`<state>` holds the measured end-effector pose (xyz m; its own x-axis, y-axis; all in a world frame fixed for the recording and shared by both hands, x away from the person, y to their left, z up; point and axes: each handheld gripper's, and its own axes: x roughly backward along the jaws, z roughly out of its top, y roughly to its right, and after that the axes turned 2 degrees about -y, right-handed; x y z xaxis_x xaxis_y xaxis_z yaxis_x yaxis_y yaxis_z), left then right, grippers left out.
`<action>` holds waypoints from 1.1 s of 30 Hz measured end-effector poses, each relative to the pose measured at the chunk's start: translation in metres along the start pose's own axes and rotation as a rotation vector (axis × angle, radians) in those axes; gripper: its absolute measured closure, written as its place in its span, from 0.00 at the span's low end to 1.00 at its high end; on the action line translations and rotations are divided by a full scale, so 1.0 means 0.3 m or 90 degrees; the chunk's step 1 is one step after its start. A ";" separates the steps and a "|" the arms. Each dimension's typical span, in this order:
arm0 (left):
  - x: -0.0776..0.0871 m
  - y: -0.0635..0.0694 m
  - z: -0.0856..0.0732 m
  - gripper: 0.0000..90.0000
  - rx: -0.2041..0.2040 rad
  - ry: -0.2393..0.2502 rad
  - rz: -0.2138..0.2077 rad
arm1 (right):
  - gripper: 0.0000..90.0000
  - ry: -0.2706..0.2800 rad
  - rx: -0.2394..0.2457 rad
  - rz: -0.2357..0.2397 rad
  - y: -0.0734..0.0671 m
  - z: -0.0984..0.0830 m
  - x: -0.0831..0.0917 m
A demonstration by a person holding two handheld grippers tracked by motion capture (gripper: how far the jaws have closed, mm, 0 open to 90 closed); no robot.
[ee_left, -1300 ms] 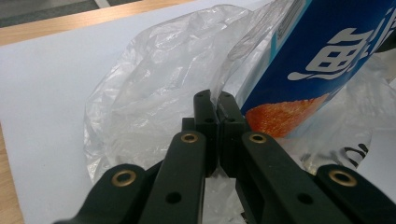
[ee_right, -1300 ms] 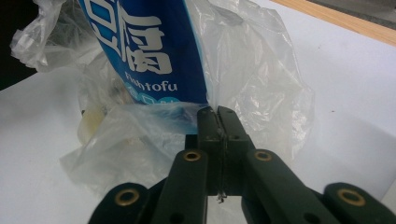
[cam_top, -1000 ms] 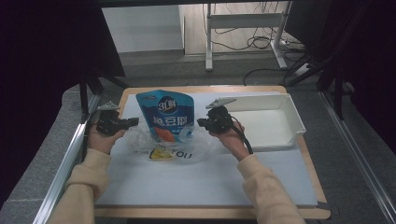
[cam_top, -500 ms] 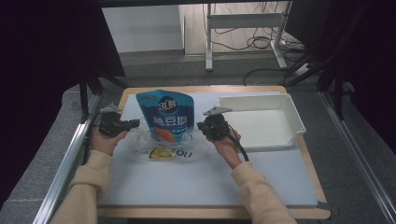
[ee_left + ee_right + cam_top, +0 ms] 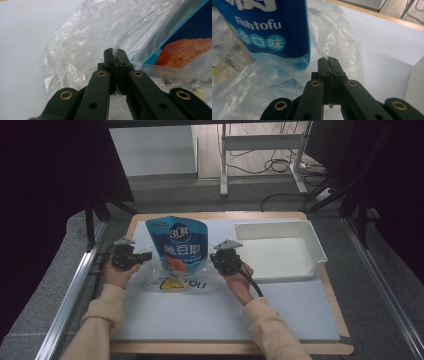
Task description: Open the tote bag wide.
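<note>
High view: each hand-held gripper, left point(image 5: 145, 256) and right point(image 5: 214, 259), clenched on the crinkled clear plastic bag point(image 5: 155, 272) around the blue fish-tofu pouch point(image 5: 177, 242).

"Fishtofu" in white on the blue pouch point(image 5: 269, 27); "ou" on the clear plastic bag point(image 5: 192, 284)

The high view looks forward and down over the table point(image 5: 300, 320). Each gripper view rides close behind its jaws; all share the clear bag point(image 5: 82, 50).
</note>
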<state>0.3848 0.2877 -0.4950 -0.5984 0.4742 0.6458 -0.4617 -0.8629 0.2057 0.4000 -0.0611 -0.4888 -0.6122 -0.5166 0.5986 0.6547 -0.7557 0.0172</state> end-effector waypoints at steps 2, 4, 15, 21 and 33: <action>-0.005 0.000 -0.005 1.00 0.000 0.000 -0.001 | 0.99 0.007 0.005 -0.003 -0.008 -0.003 0.005; -0.007 0.001 -0.008 1.00 0.000 -0.002 -0.003 | 0.99 0.011 0.009 -0.004 -0.009 -0.003 0.010; -0.018 0.010 -0.019 1.00 -0.003 -0.006 -0.007 | 0.99 0.005 0.018 -0.019 -0.029 -0.041 0.000; -0.026 0.005 -0.025 1.00 -0.001 -0.013 -0.005 | 0.99 0.000 0.024 -0.038 -0.037 -0.055 -0.016; -0.077 0.007 -0.034 1.00 -0.005 -0.045 0.003 | 0.99 -0.031 0.025 -0.048 -0.041 -0.086 -0.055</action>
<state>0.3909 0.2769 -0.5169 -0.5536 0.4558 0.6970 -0.4639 -0.8638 0.1964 0.3906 -0.0536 -0.5196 -0.6393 -0.4375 0.6324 0.6243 -0.7754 0.0947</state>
